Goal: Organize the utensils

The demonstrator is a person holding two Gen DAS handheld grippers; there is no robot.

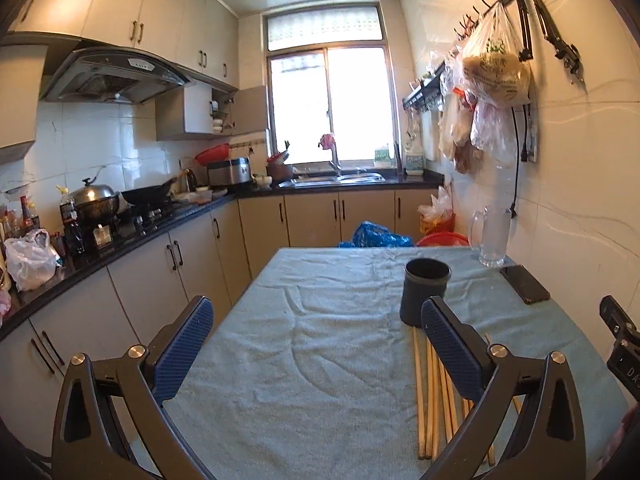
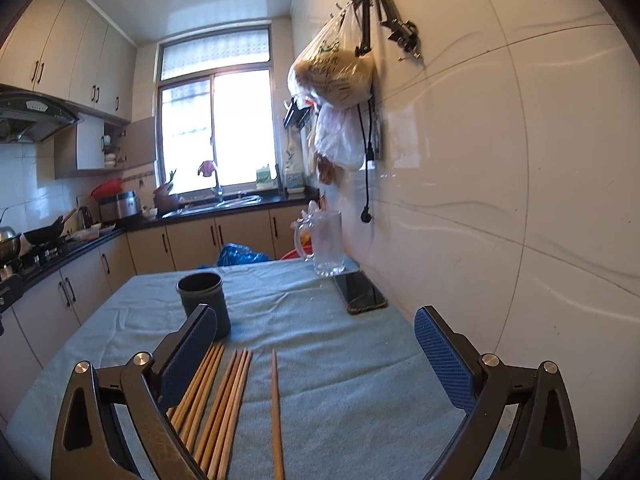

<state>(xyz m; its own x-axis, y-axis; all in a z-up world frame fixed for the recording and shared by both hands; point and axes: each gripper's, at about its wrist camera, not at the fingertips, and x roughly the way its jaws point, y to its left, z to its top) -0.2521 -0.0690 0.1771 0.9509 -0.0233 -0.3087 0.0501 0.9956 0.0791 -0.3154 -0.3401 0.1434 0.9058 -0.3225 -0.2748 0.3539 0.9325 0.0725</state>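
Both my claws spread wide, gripping nothing: left claw [image 1: 316,336] and right claw [image 2: 316,344] hover over the towel-covered surface [image 2: 340,380]. Chopsticks [image 2: 224,400] lie flat in a loose bunch w/ one apart [image 2: 276,408], just in front of the upright dark cup [image 2: 202,298]. Phone [image 2: 360,290] near the wall.

Home kitchen: range hood [image 1: 116,76], sink [image 1: 336,178], cabinets [image 1: 120,4].
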